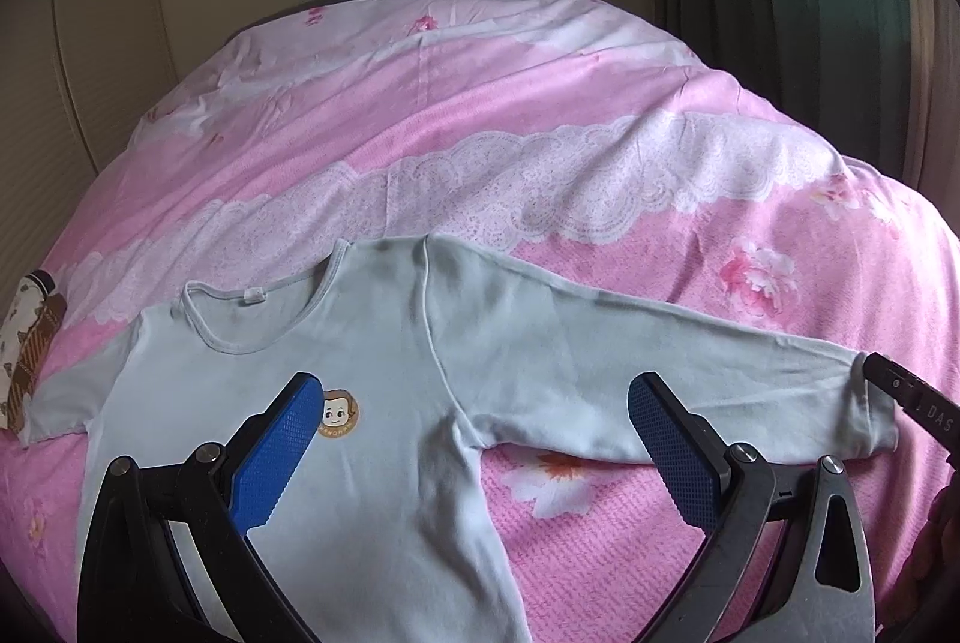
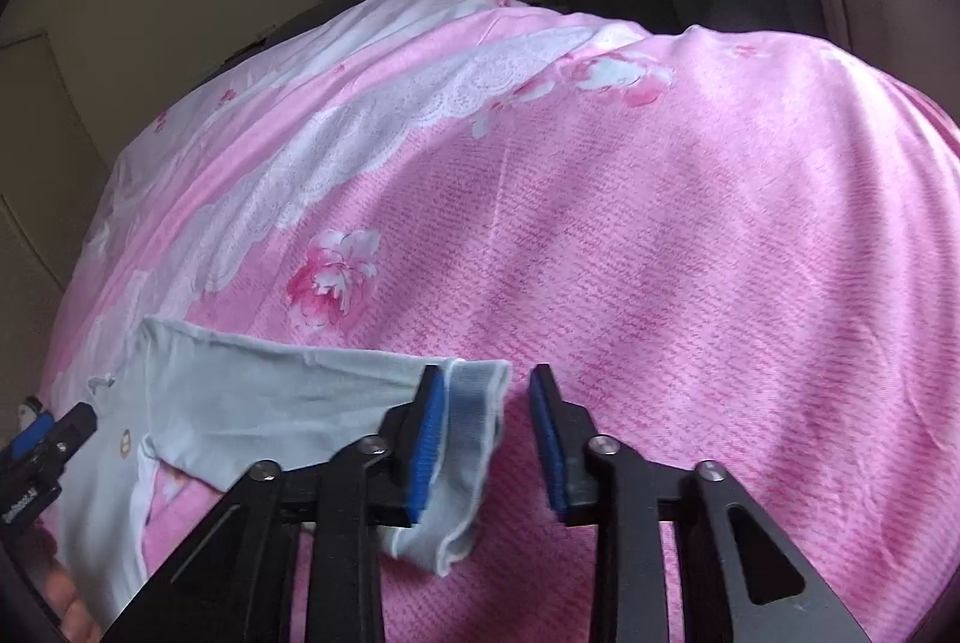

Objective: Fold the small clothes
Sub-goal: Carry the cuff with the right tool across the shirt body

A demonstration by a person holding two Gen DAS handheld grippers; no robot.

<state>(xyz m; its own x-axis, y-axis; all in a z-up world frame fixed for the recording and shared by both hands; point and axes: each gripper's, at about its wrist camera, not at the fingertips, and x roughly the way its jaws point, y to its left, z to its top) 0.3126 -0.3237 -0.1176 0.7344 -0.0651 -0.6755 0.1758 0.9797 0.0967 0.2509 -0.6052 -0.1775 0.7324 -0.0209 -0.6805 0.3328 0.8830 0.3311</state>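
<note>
From my left wrist camera I count one garment: a pale blue long-sleeved shirt (image 1: 360, 373) lying flat, front up, on the pink floral bed cover (image 1: 480, 103), near the cover's near edge. At the cover's left edge lies one patterned brown-and-white cloth (image 1: 30, 343), just beside the shirt's left sleeve; I cannot tell whether they touch. The shirt has one round neckline with a white label (image 1: 255, 295) and one small cartoon-face badge (image 1: 337, 413) on the chest. My left gripper (image 1: 474, 451) hangs above the shirt's body and armpit with its two blue pads spread wide, nothing between them. One pad (image 1: 276, 457) sits by the badge, the other (image 1: 672, 439) over the long sleeve.

That sleeve (image 1: 660, 343) stretches out toward the cover's right side. At its cuff I see the black tip of my right gripper (image 2: 487, 433).

From the right wrist camera, the cuff (image 2: 471, 427) lies between the two blue pads. The left pad (image 2: 429, 439) presses against the cuff fabric, which folds and droops below it; the right pad (image 2: 549, 445) stands just apart from the cloth with a narrow gap, so the jaws are nearly together but not clamped. One pink flower print (image 2: 333, 277) shows on the cover beyond the sleeve.
</note>
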